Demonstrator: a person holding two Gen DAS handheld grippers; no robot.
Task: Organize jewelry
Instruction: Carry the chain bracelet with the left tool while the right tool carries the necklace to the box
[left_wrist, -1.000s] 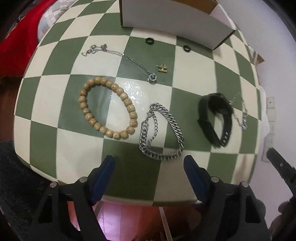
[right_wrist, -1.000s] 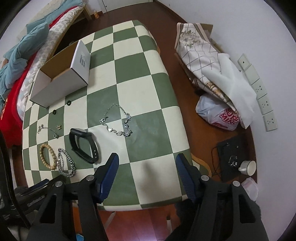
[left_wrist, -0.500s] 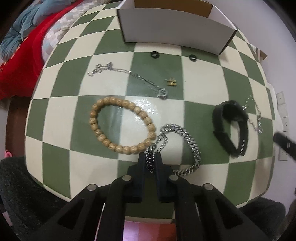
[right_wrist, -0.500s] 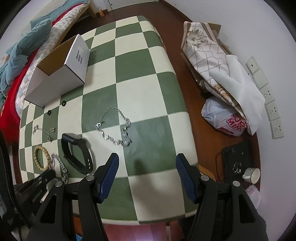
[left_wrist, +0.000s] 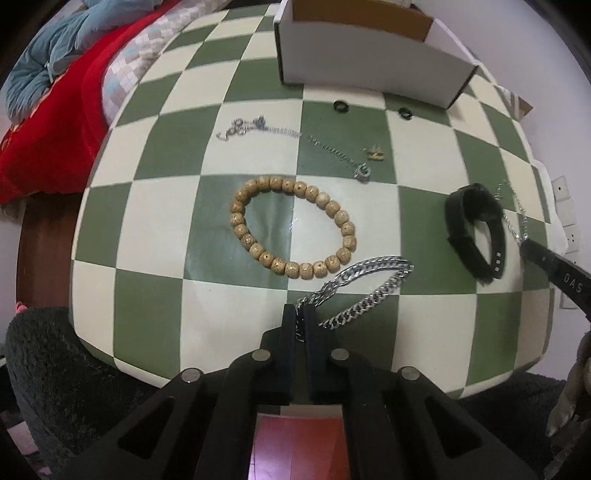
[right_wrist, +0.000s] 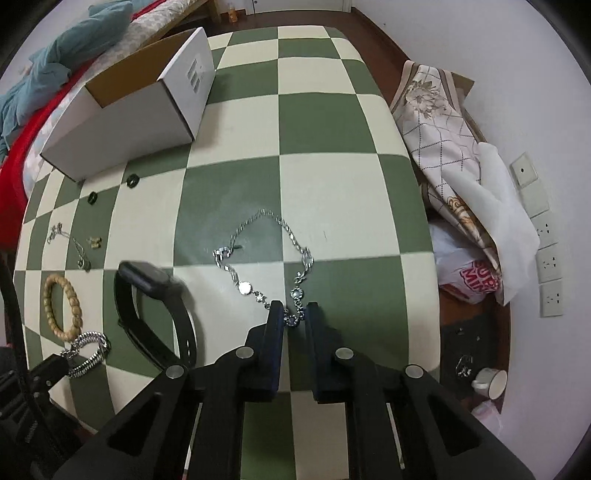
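The left claw (left_wrist: 300, 321) is pinching the near end of the steel chain (left_wrist: 364, 291), its jaws pressed together on the links; the rest of the chain is trailing over the checked table (left_wrist: 155, 295), just beside the bead bracelet (left_wrist: 291, 227). The right claw (right_wrist: 294, 320) is nipping the near loop of the silver necklace (right_wrist: 266, 254), which is lying spread on the table ahead of it. A black band (right_wrist: 151, 314) is sitting between the two claws. Farther out, a thin necklace (left_wrist: 295, 142), a small gold piece (left_wrist: 376, 154) and two dark rings (left_wrist: 340, 106) are lying near the open white box (right_wrist: 129, 110)
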